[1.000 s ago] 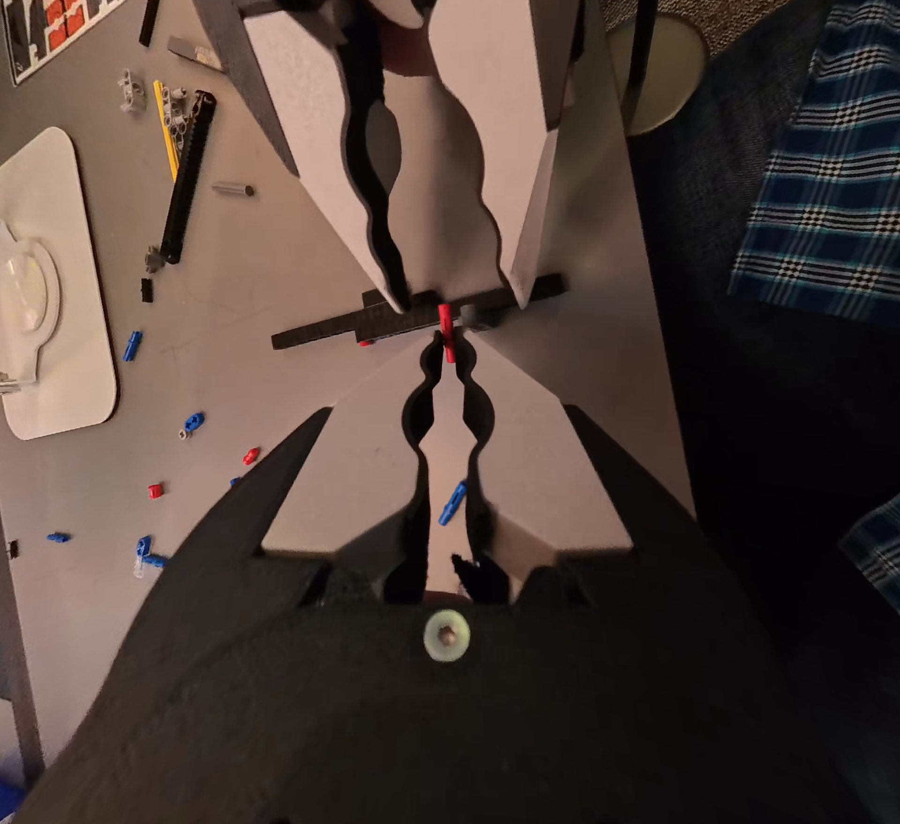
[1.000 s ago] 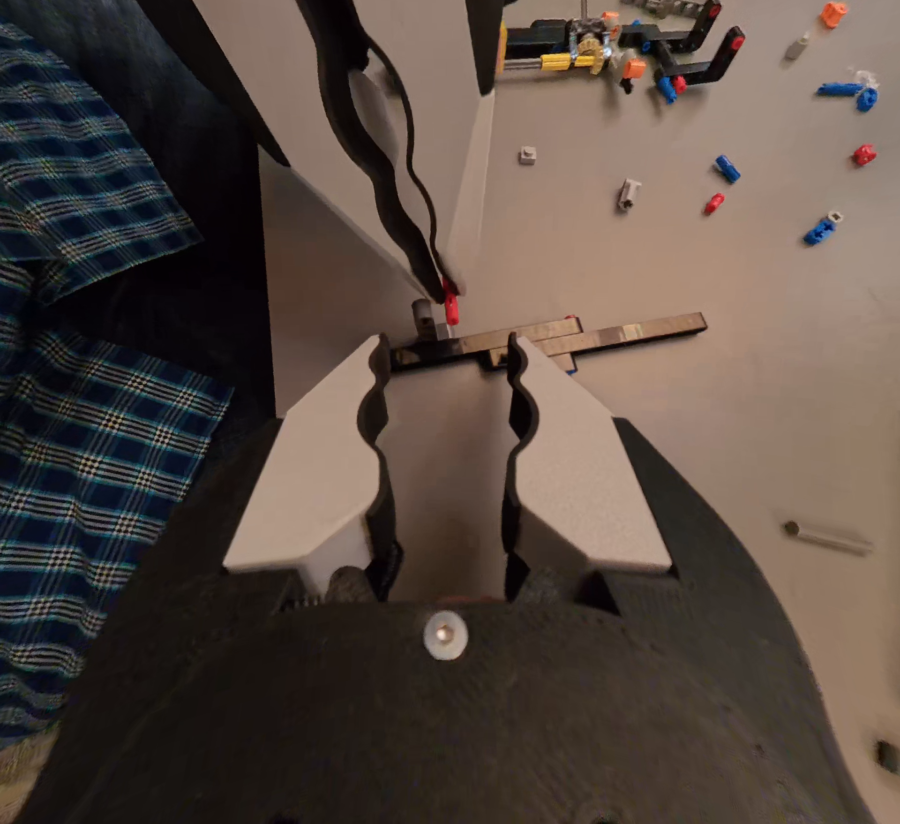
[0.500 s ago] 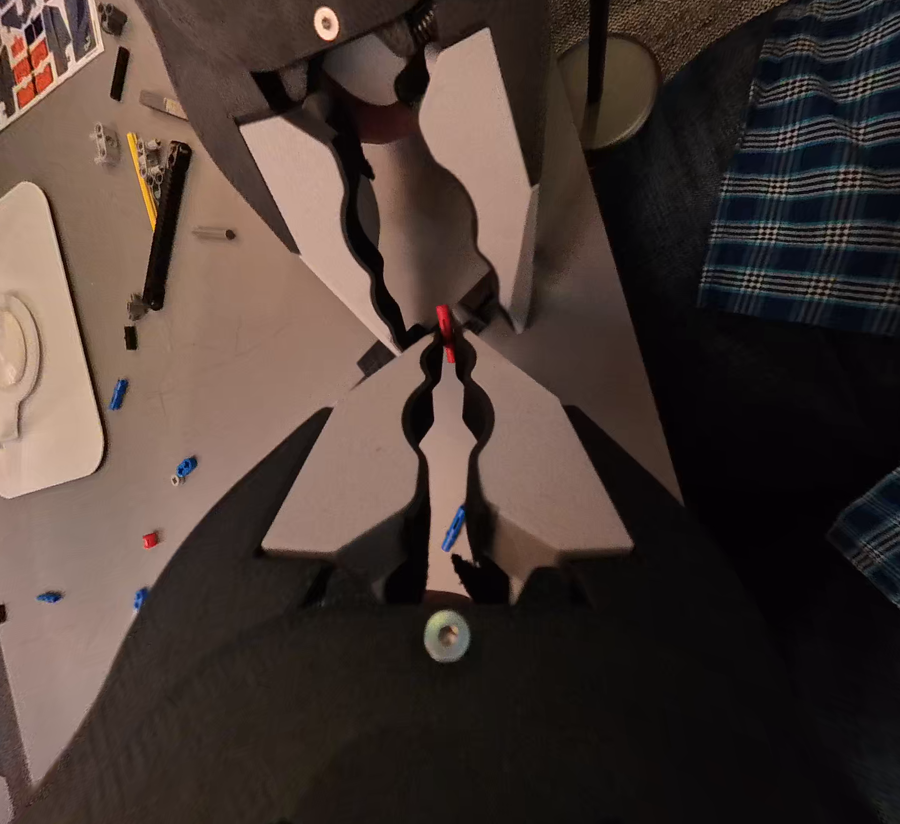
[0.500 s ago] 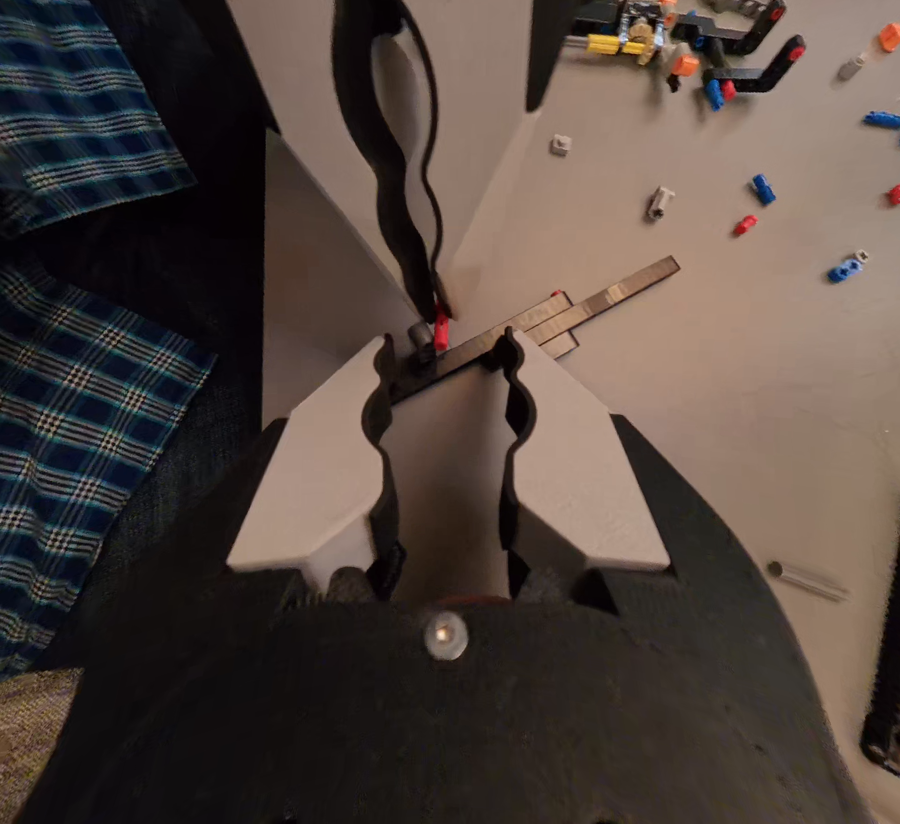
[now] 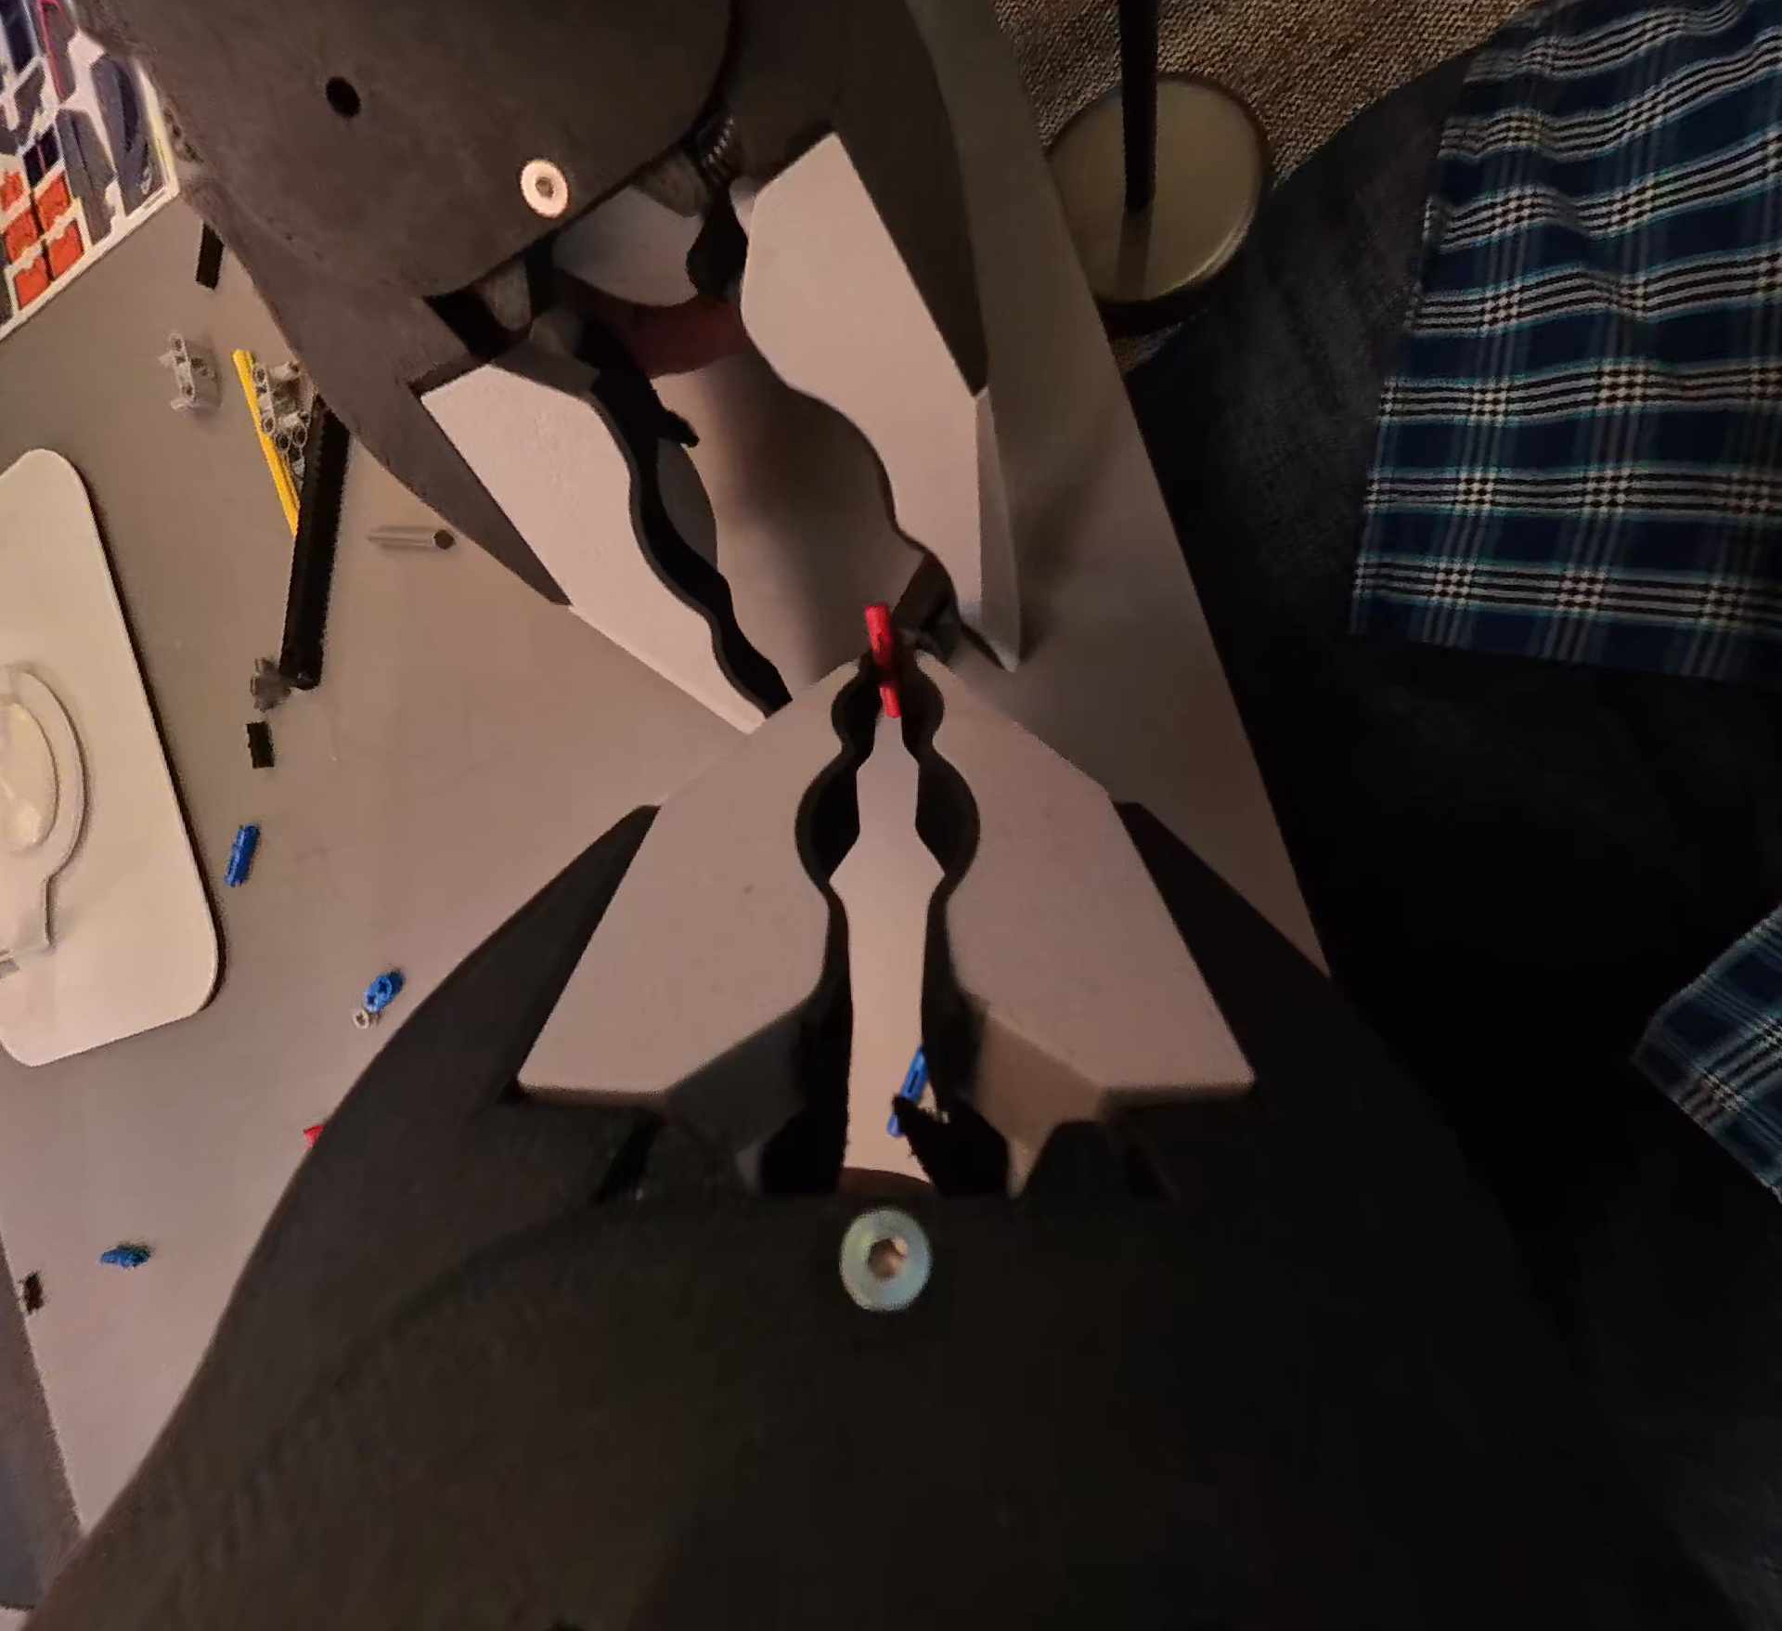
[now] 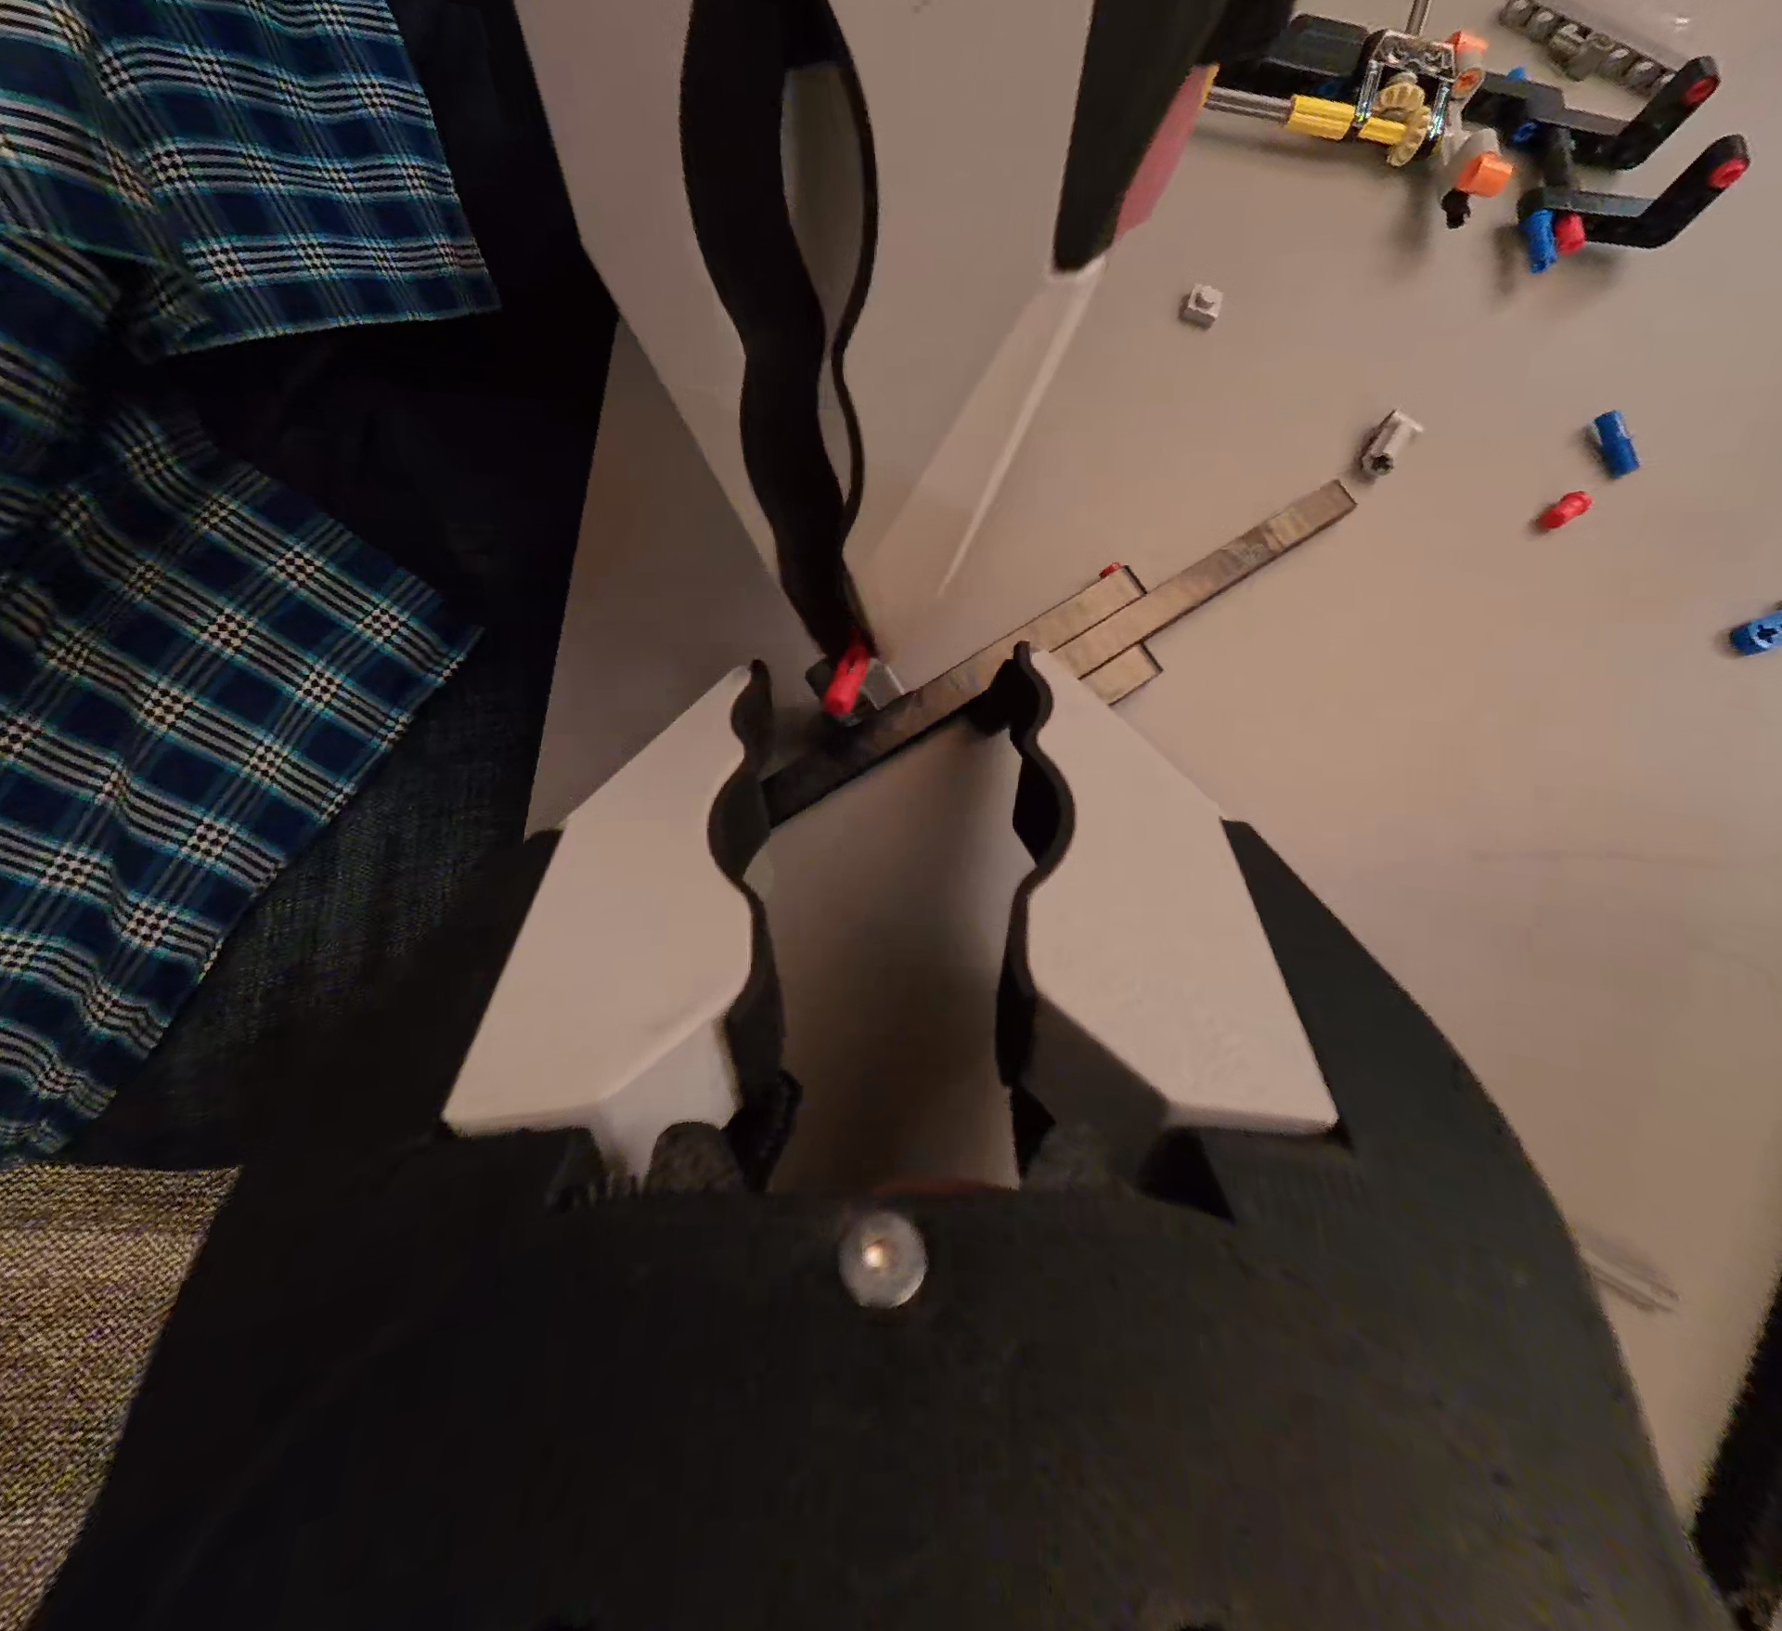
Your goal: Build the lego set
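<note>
The left gripper [image 5: 882,686] is clenched on a small red pin [image 5: 879,641], which stands pinched at the very tips of its jaws and sticks out just past them. Facing it tip to tip, the right gripper [image 6: 882,678] holds a long black beam assembly [image 6: 1109,620] across the mouth of its jaws, both tips pressing on the beam's near end; the rest of the beam runs out to the right of those jaws and lies low over the grey table [image 6: 1350,910]. The red pin meets a small grey connector [image 6: 873,680] at the beam's end, just ahead of the right gripper's left jaw, though whether it is seated there cannot be told. Between the left gripper's jaws, back near their root, a blue pin [image 5: 906,1093] shows on the table below. The table edge runs just to the right of the left gripper's jaws, with a plaid garment [image 5: 1581,331] and dark floor beyond it, so room on that side is slight. Left of those jaws the table lies broad, strewn with loose blue pins [image 5: 241,852], a black beam with a yellow strip [image 5: 309,543], and a pale plastic tray [image 5: 87,765]. Far ahead and right of the right gripper's jaws stands a partly built assembly [image 6: 1466,128] with yellow, orange and black parts, well apart from the work.
</note>
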A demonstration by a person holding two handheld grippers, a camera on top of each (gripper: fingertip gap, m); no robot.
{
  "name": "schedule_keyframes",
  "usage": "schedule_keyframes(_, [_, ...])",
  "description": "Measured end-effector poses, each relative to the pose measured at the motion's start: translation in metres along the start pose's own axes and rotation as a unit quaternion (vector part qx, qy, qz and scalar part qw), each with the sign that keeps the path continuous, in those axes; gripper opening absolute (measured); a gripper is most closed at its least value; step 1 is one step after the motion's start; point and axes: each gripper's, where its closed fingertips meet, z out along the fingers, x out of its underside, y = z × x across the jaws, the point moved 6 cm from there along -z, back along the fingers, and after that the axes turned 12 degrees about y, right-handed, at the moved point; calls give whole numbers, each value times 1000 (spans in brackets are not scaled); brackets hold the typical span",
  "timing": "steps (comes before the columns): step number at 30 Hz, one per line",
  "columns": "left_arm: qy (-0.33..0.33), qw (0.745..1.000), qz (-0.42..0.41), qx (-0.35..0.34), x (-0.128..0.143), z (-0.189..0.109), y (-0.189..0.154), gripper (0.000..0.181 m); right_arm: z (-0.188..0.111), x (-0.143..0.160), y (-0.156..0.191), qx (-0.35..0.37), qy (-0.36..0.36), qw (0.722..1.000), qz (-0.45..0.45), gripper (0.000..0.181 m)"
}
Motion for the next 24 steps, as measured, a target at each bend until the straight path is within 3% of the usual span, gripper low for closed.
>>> schedule_keyframes(13, [3, 1000, 0, 5, -17, 15, -4, 2, -1, 1, 5, 0, -3, 1000, -17, 54])
schedule_keyframes(19, [-27, 998, -64, -8, 1, -7, 10, 2, -10, 6, 6, 15, -16, 1000, 3, 68])
schedule_keyframes(24, [0, 998, -59, -33, 11, -7, 25, 2, -32, 10, 8, 46, -43, 997, 48, 45])
